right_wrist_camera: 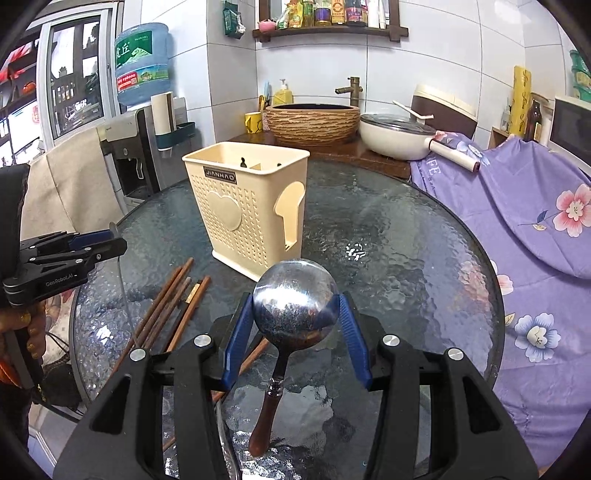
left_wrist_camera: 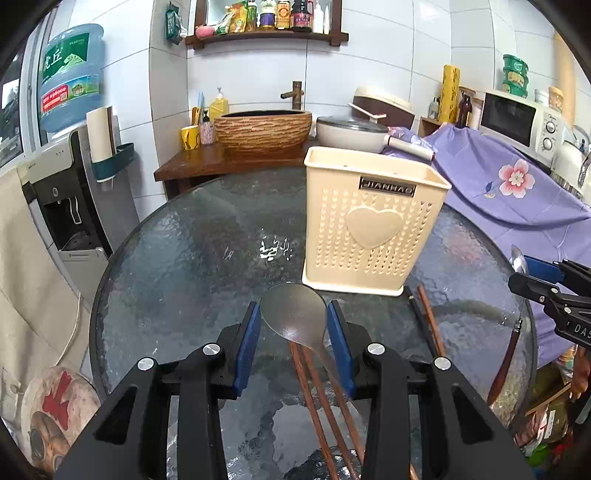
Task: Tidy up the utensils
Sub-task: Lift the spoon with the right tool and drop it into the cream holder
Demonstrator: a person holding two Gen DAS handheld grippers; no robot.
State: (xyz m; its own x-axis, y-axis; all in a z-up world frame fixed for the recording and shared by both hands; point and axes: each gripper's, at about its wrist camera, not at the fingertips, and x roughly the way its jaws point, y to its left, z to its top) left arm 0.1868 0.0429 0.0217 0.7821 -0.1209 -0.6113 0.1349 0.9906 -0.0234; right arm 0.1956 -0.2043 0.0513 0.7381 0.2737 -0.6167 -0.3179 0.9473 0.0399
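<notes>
Two spoons point(left_wrist_camera: 295, 317) point(right_wrist_camera: 293, 308), one clamped in each gripper point(left_wrist_camera: 293, 332) point(right_wrist_camera: 295, 332), one holder point(left_wrist_camera: 369, 225).

I see a home kitchen: tiled walls, a condiment shelf point(left_wrist_camera: 273, 16), a basin with tap point(left_wrist_camera: 263, 129), a microwave point(left_wrist_camera: 517, 120), a water dispenser point(right_wrist_camera: 142, 62).

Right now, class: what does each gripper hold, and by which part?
The left gripper holds a translucent plastic spoon by its bowl; the right gripper holds a wooden-handled steel spoon by its bowl.

metal spoon point(right_wrist_camera: 293, 308) in jaws, cream holder point(right_wrist_camera: 247, 206)
</notes>
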